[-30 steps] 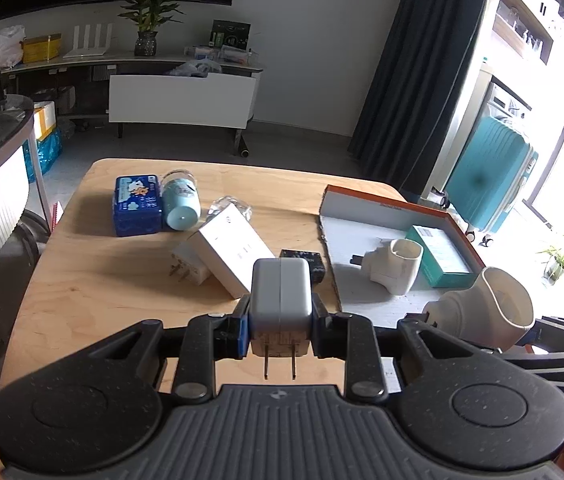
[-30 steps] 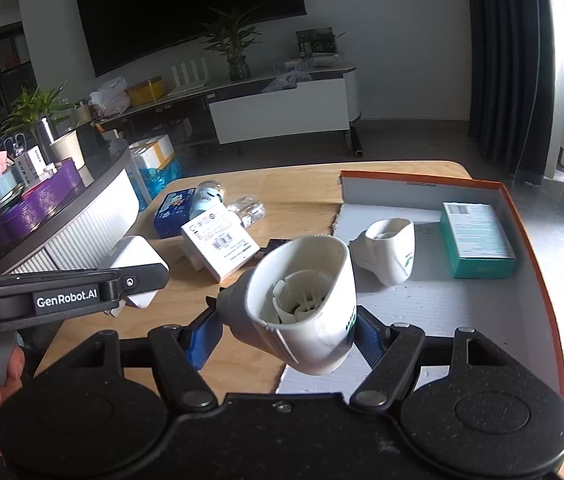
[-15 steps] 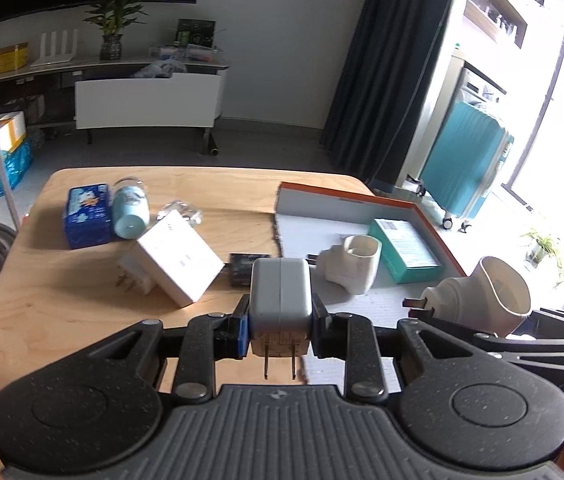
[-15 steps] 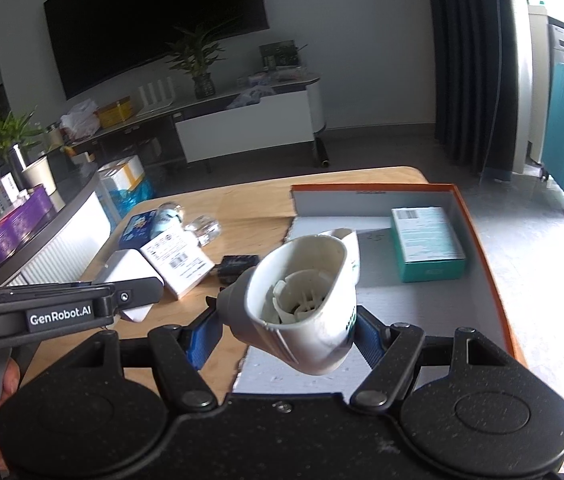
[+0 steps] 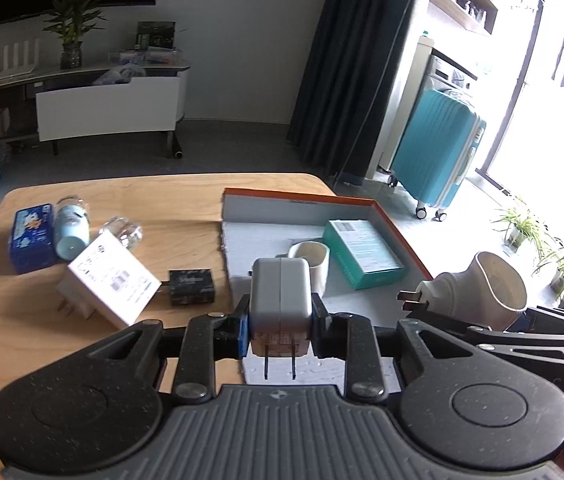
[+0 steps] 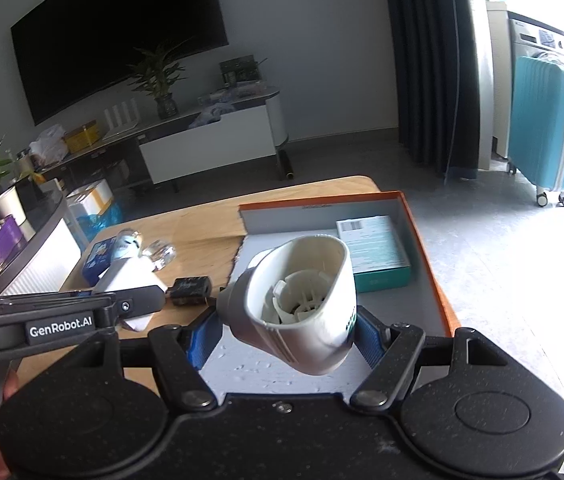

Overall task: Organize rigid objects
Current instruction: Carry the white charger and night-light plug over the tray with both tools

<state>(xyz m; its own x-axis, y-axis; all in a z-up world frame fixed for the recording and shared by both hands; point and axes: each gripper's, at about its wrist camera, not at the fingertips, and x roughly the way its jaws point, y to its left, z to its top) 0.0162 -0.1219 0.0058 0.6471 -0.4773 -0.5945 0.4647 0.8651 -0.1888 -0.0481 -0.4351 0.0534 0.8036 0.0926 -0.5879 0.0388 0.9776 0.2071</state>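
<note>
Both tools have swung toward the orange-rimmed box at 1 o'clock since a second ago; the worktop's clutter has slid to 10 o'clock. The left tool clamps a grey charger, long axis upright, prongs at 6 o'clock. The right tool grips a white funnel-shaped plug, mouth facing the camera.

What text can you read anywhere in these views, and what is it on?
"GenRobot.AI": white lettering on the side of the left gripper, seen from the right wrist view.
Teal box in the tray: printed label, too small to read.
White box on the table: label print, blurred.
Blue packet: picture and print, unreadable.
</note>
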